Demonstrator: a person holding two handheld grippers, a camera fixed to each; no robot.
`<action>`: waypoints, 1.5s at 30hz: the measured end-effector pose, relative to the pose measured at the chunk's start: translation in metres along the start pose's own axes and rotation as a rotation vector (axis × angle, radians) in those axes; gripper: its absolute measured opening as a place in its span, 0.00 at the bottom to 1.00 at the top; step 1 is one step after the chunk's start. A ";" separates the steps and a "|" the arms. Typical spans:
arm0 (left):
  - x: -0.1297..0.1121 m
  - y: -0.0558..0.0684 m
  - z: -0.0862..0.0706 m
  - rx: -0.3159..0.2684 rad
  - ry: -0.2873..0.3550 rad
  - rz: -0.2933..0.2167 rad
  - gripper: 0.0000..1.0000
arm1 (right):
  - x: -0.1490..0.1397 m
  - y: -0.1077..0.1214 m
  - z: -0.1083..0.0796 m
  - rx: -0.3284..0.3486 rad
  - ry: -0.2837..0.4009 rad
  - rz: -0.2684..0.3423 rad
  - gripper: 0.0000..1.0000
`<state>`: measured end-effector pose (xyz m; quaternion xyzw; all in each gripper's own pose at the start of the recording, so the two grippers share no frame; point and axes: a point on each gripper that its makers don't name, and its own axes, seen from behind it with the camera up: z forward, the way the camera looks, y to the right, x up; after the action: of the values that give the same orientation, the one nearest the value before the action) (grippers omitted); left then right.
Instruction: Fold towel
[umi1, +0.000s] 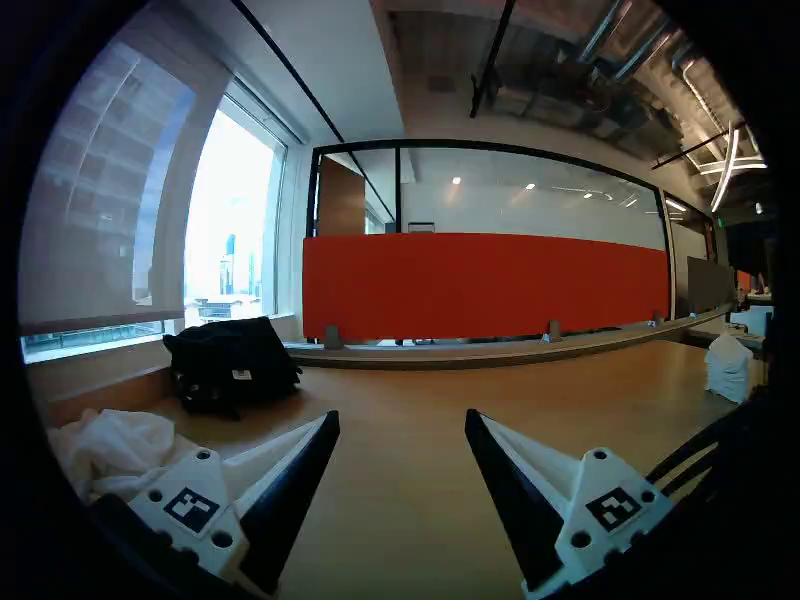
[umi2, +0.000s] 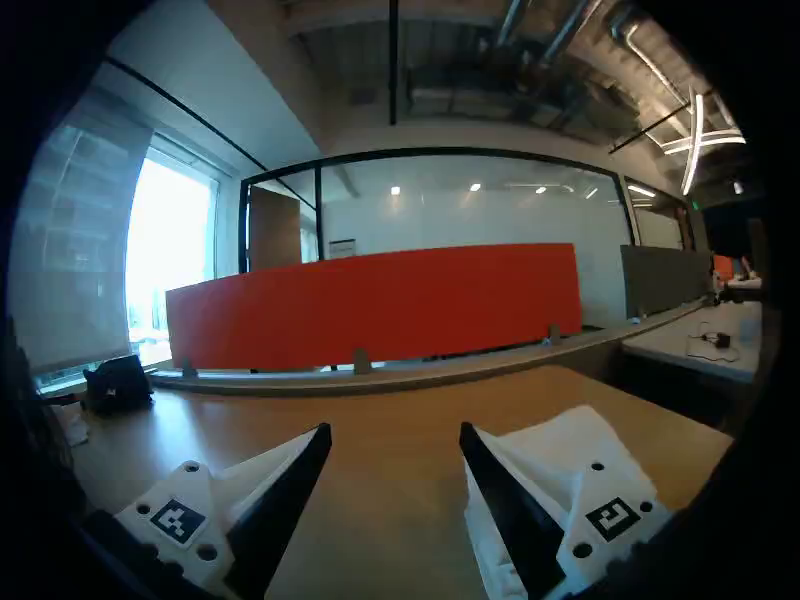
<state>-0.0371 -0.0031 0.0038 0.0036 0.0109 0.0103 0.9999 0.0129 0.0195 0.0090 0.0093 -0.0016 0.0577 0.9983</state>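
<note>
I hold the left gripper (umi1: 401, 414) and right gripper (umi2: 394, 427) agape, empty, above the table (umi1: 420, 375). The towel (umi1: 110, 450), probably that white heap, lies beside my left gripper; pinching 2 layers would spoil the fold.

In the left gripper view, my left gripper (umi1: 401, 414) is over the table (umi1: 420, 400), fingers apart with bare tabletop between them. The towel (umi1: 110, 445) lies on the table at far left, just beside my left finger, and a bag (umi1: 230, 365) sits behind it. A bundle (umi1: 728, 365) stands at the table's right edge. A divider panel (umi1: 480, 285) runs along the far edge, with a window (umi1: 230, 240) to its left. In the right gripper view, my right gripper (umi2: 394, 427) is over the same table, the bag far left, and a second desk (umi2: 700, 345) lies to the right.
</note>
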 end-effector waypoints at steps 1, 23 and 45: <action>0.000 0.000 0.000 0.000 0.000 0.000 0.93 | -0.002 0.001 0.001 -0.006 -0.001 0.002 1.00; 0.000 0.000 0.000 0.000 0.000 0.000 0.93 | -0.024 -0.004 0.000 -0.009 0.004 -0.042 0.99; -0.001 0.000 0.000 0.000 0.000 0.000 0.93 | -0.025 -0.018 -0.003 0.015 0.014 -0.106 1.00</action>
<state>-0.0377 -0.0033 0.0039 0.0035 0.0110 0.0102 0.9999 -0.0102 -0.0010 0.0054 0.0164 0.0065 0.0046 0.9998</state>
